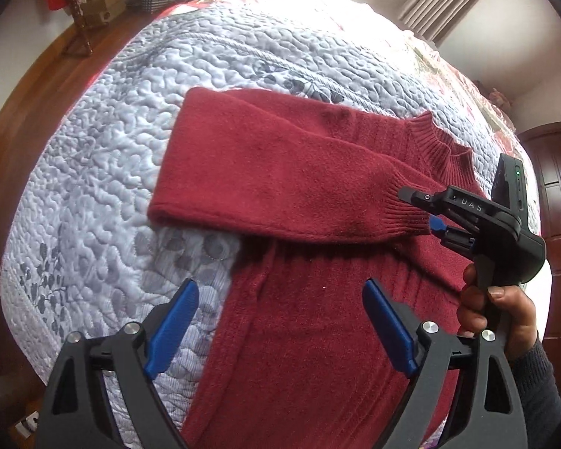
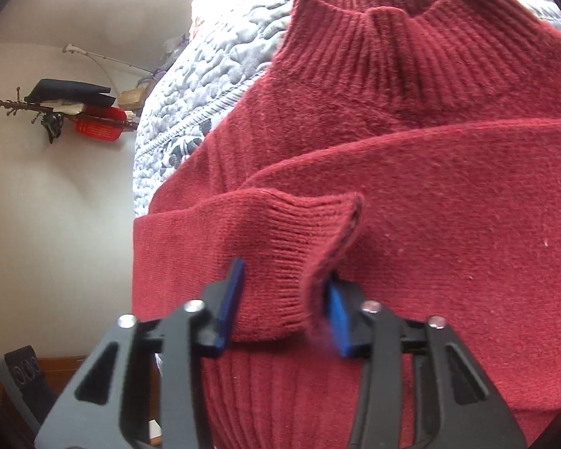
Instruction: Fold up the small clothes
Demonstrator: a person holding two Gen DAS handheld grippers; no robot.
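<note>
Blue-padded fingers [image 1: 175,321] of the left gripper [image 1: 280,329] fill the bottom of the left wrist frame, spread wide, nothing between them, hovering over the lower body of the red sweater [image 1: 318,318]. Sweater lies flat on the bed's pale quilted cover [image 1: 104,142], centre to lower right of frame, ribbed collar [image 1: 445,149] toward the upper right. One sleeve [image 1: 265,172] is folded across the chest, running from centre-left to the right. Right gripper [image 1: 426,211] comes in from the right edge, held by a hand [image 1: 501,314] in a dark sleeve, its fingers at the ribbed cuff [image 1: 404,209]. Right wrist view: cuff [image 2: 291,262] sits between the two blue pads at bottom centre, fingers [image 2: 230,303] partly closed around it; the right pad is blurred, so firm pinch vs. loose contact can't be told. Collar [image 2: 385,30] at top of that frame, coat rack [image 2: 56,108] with dark and red items at left against the wall.
</note>
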